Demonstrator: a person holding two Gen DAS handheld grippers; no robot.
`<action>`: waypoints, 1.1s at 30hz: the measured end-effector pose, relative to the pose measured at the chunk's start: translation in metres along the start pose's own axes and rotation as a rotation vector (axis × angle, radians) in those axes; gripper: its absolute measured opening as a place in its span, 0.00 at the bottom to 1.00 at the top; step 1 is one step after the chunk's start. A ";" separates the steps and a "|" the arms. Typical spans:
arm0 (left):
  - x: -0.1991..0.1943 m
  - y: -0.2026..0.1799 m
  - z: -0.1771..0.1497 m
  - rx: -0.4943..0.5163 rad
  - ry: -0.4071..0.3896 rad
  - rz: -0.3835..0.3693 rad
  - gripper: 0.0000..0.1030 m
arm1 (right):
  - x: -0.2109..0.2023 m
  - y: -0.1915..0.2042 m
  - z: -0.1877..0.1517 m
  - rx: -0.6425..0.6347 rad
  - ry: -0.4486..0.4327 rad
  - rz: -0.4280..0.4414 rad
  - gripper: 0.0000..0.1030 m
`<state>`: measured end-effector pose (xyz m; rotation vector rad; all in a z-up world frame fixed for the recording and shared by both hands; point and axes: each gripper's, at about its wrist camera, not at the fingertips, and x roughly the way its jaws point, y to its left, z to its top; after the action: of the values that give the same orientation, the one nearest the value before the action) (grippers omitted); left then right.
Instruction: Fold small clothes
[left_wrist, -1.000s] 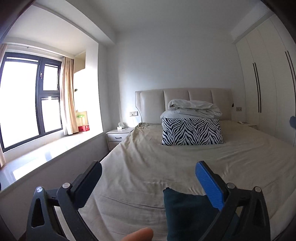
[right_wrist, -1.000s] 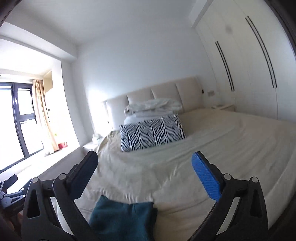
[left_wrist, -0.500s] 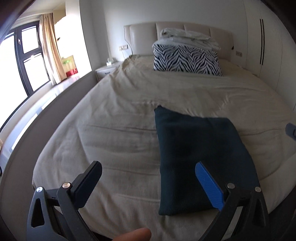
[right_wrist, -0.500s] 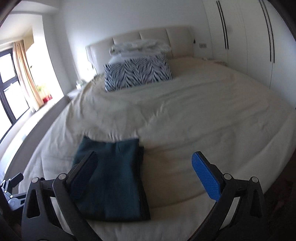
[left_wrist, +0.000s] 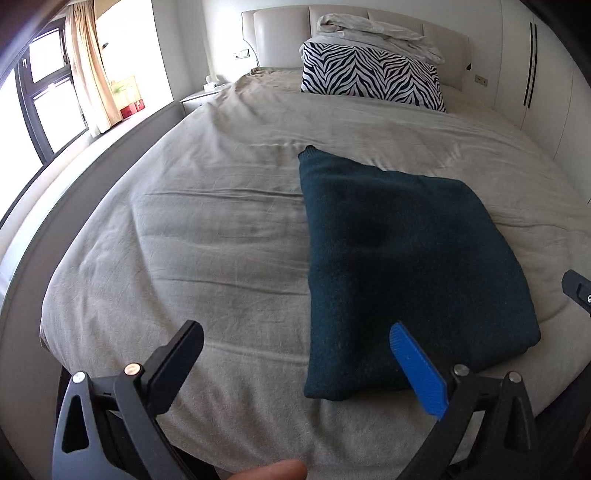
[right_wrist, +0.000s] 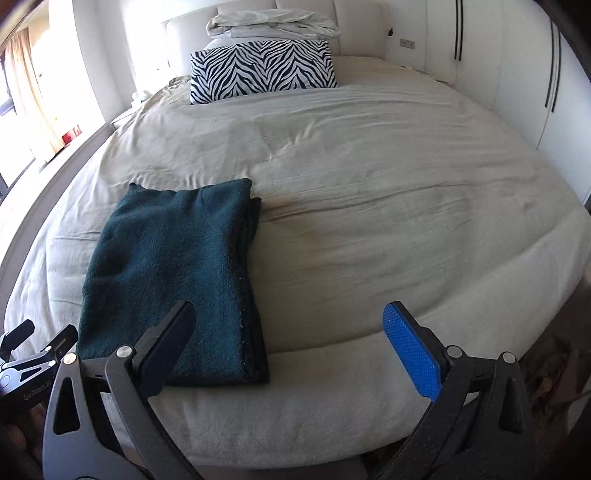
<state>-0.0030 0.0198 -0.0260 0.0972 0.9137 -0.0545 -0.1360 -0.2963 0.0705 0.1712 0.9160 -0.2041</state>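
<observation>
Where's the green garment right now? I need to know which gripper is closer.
The green garment lies folded near the bed's foot edge: right of centre in the left wrist view, lower left in the right wrist view, far from the zebra pillow.

Folded teal garment (right_wrist: 173, 273) on beige bed (right_wrist: 369, 206)

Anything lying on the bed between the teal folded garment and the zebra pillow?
Nothing: in both wrist views, only bare, wrinkled beige bedsheet runs from the folded teal garment up to the zebra pillow.
</observation>
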 end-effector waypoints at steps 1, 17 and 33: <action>0.001 0.000 -0.001 -0.001 0.000 0.000 1.00 | 0.000 0.003 -0.001 -0.009 0.002 0.003 1.00; 0.000 0.007 -0.003 -0.024 0.001 -0.005 1.00 | 0.001 0.035 -0.012 -0.098 0.026 0.018 1.00; 0.001 0.004 -0.005 -0.025 0.000 -0.012 1.00 | 0.004 0.040 -0.013 -0.131 0.037 0.021 1.00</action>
<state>-0.0064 0.0246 -0.0296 0.0687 0.9146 -0.0543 -0.1338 -0.2546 0.0617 0.0631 0.9611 -0.1208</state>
